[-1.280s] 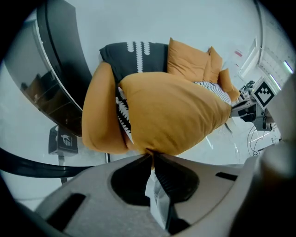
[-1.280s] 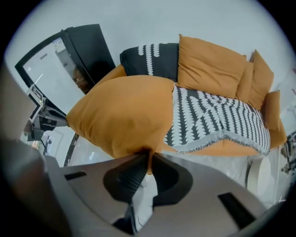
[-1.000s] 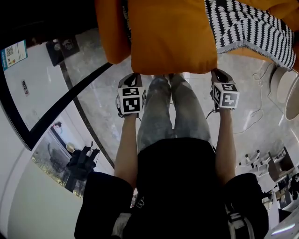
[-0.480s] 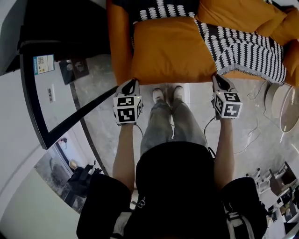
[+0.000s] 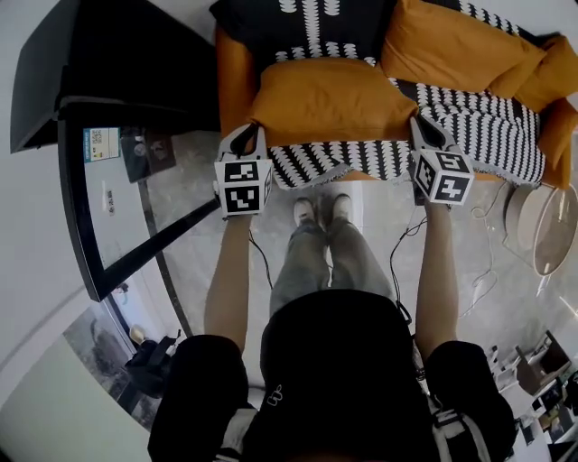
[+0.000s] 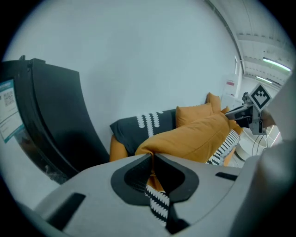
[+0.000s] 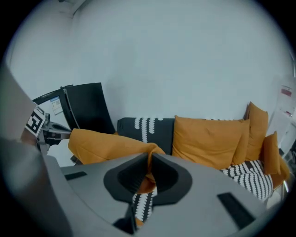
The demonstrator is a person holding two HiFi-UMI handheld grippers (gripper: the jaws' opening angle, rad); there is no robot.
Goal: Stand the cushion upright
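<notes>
An orange cushion [image 5: 330,99] hangs over the sofa seat, held by its two near corners. My left gripper [image 5: 248,140] is shut on the left corner, and the orange fabric is pinched between its jaws [image 6: 151,155]. My right gripper [image 5: 424,131] is shut on the right corner [image 7: 149,157]. In the left gripper view the cushion [image 6: 194,139] stretches away to the right toward the other gripper [image 6: 259,99]. From the right gripper view the cushion [image 7: 106,143] runs off to the left. Its underside is hidden.
The orange sofa carries a black-and-white patterned throw [image 5: 488,126], a dark cushion with a white pattern [image 5: 307,27] and more orange cushions [image 5: 461,45]. A black cabinet [image 5: 99,81] stands at the left, a round white stool [image 5: 551,226] at the right. Cables [image 5: 488,271] lie on the floor.
Both grippers have risen and moved toward the sofa back, carrying the cushion's near edge with them. The patterned throw under the cushion now shows.
</notes>
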